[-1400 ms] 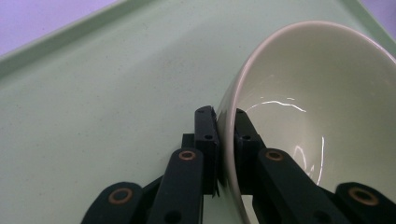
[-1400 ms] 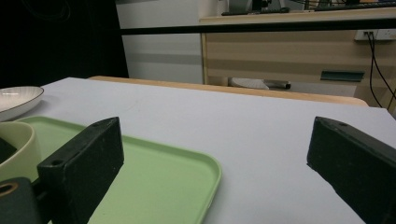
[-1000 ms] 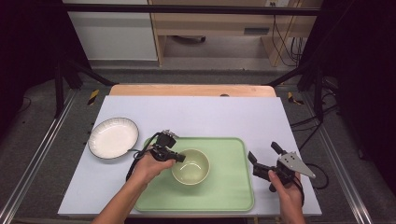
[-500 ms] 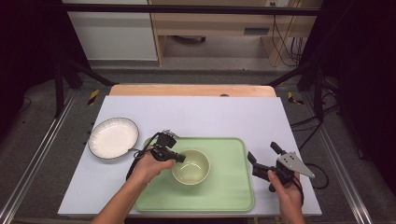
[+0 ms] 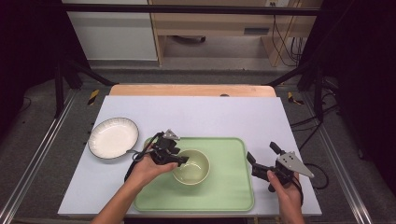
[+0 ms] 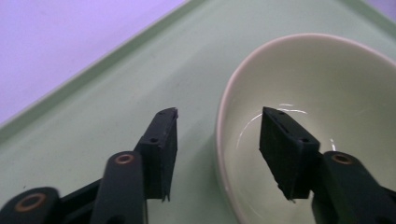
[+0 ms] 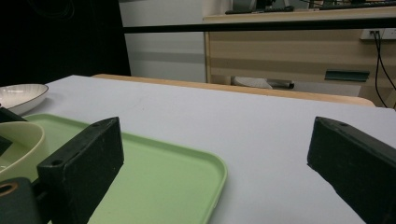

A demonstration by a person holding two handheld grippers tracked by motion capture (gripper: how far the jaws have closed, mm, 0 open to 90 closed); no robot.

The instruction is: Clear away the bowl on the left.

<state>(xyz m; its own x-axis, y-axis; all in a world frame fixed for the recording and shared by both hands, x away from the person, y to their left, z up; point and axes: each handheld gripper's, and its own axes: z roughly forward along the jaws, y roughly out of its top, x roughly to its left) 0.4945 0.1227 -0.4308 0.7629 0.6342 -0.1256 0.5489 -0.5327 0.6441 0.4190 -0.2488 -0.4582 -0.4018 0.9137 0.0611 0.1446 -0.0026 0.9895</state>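
Observation:
A pale green bowl [image 5: 194, 168] stands on the left half of a green tray [image 5: 229, 186]. My left gripper [image 5: 180, 163] is open at the bowl's left rim. In the left gripper view [image 6: 219, 116] its jaws straddle the rim of the bowl [image 6: 317, 93], one inside and one outside over the tray [image 6: 116, 93], with a gap on both sides. My right gripper [image 5: 261, 151] is held open just past the tray's right edge, nothing between its jaws. In the right gripper view [image 7: 217, 133] it points across the tray's corner [image 7: 163, 182] toward the bowl [image 7: 18, 140].
A white plate with a dark rim [image 5: 113, 137] lies on the pale table cover left of the tray, also seen as the plate [image 7: 18, 95]. The table's far wooden edge [image 5: 191, 90] runs behind. Black frame posts stand at both sides.

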